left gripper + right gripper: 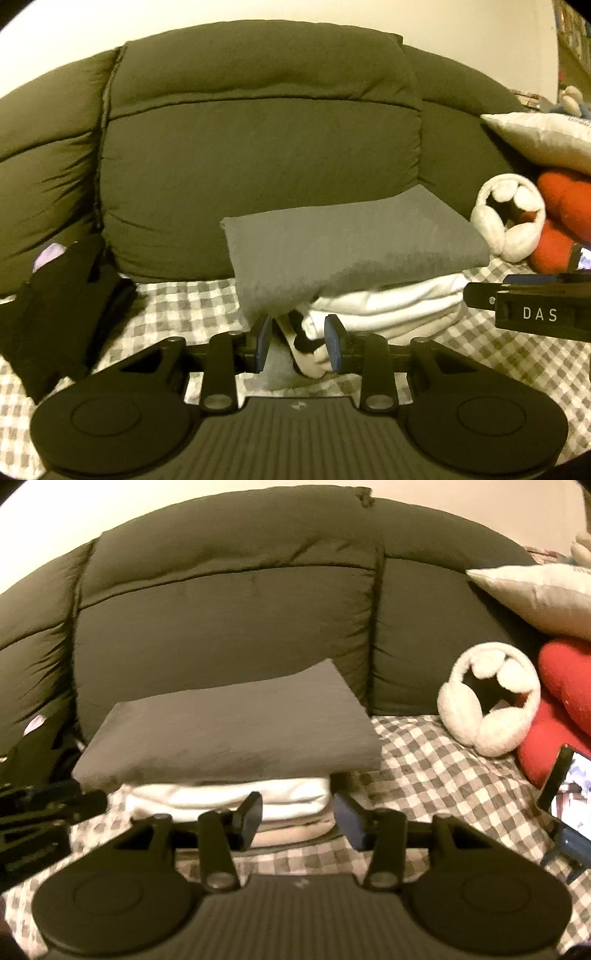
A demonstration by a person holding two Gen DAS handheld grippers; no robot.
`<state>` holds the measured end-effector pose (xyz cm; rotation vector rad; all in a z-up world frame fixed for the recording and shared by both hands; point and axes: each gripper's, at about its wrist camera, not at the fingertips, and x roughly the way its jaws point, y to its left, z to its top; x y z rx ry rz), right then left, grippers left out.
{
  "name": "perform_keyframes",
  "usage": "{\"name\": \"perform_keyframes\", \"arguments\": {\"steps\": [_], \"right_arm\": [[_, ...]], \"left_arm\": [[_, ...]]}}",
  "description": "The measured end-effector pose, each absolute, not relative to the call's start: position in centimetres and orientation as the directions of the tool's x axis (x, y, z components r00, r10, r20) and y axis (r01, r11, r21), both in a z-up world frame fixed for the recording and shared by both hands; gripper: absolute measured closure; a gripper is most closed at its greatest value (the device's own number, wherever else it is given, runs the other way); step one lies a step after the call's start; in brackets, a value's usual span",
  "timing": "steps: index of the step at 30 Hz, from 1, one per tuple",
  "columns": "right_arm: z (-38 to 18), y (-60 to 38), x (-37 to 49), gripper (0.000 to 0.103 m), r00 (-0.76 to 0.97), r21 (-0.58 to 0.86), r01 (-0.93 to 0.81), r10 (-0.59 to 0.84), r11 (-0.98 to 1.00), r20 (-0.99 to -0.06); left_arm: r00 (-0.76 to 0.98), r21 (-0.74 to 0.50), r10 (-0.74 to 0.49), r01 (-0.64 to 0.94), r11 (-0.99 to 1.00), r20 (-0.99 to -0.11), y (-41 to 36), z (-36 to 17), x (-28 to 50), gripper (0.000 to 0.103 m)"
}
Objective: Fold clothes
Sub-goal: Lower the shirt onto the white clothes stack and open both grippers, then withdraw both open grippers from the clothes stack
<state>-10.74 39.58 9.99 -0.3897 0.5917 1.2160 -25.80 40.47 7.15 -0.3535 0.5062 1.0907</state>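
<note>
your folded grey garment [351, 247] lies flat on top of a stack of folded white clothes [388, 302], and the whole pile sits on the checked bedspread [184, 302] right in front of the big dark olive cushion [258, 147]. from the right wrist view the grey piece [229, 731] overhangs the white layers [229, 797] on all visible sides, and its near edge droops a little at the near left corner in the left wrist view.

your left claw [298, 341] is low at the near left corner of the pile, fingers apart with a moderate gap; a bit of white fabric and a dark strip show between the blue pads [263, 339], but the pads do not press on it, so it has hold of nothing that you can see. your right claw [298, 818] faces the near edge of the pile, spread wider, its fingers either side of the white layers and gripping nothing. the black body of the right tool, marked "das", shows to the right of the pile in the left wrist view.

left of the pile lies a black garment [62, 306] on the bedspread, with a bit of lilac cloth behind it. right of the pile rests a white plush toy [487, 701] with a toothed mouth, and a red plush [561, 709] touches it. above those leans a pale pillow [535, 594]. a phone [570, 794] with a lit screen stands near the right of the pile.
</note>
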Motion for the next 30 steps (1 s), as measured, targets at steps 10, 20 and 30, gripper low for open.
{"name": "perform_keyframes", "arguments": {"steps": [10, 20, 30], "right_arm": [[9.4, 39.3, -11.7, 0.022, 0.117, 0.137, -0.961, 0.798, 0.242, -0.591], [8.1, 38.5, -12.5, 0.000, 0.123, 0.150, -0.956, 0.808, 0.253, -0.576], [7.1, 37.7, -12.9, 0.000, 0.197, 0.083, -0.948, 0.776, 0.306, -0.600]], "left_arm": [[0.230, 0.030, 0.781, -0.953, 0.303, -0.580, 38.9, 5.8, -26.3, 0.054], [0.130, 0.089, 0.824, -0.973, 0.213, -0.552, 37.4, 5.0, -25.8, 0.019], [0.097, 0.106, 0.843, -0.978, 0.179, -0.529, 36.6, 4.4, -25.0, 0.000]]}}
